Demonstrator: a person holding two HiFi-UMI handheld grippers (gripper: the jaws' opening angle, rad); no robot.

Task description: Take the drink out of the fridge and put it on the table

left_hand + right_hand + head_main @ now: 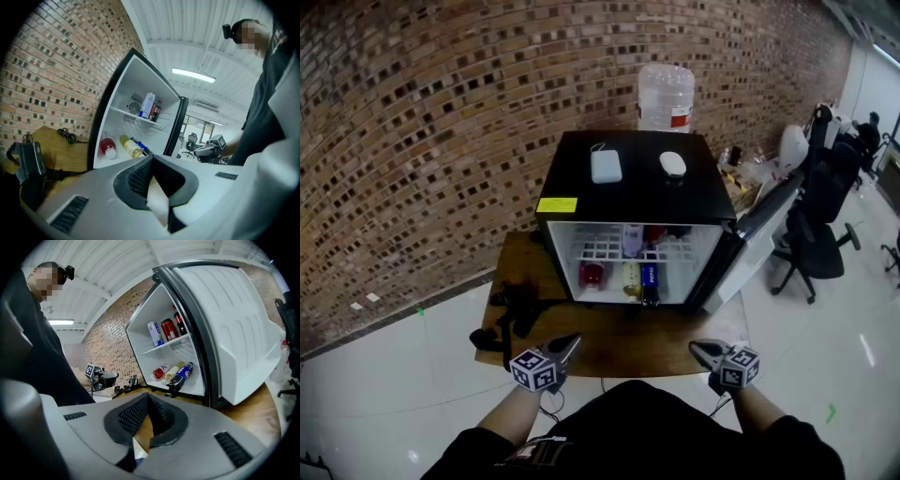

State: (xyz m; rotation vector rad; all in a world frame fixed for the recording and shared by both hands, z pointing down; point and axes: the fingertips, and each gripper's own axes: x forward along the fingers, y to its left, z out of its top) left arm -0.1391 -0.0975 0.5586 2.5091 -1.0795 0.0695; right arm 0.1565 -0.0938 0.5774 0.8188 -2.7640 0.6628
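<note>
Brick wall (441, 112): brown brick with pale joints, fills the upper left and top of the head view.
Floor (384, 375): white and glossy, with a small green mark (420, 310) at the left.
Black office chair (817, 234): stands on the floor at the right edge.
Wooden table (628, 345): centre of the frame, near the wall.
Ceiling (187, 28): white ribbed panels in the left gripper view, with one long strip light (193, 75), lit.

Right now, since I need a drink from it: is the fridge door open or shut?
Open. The fridge door stands swung to the right, and bottles lying inside are in plain view.
</note>
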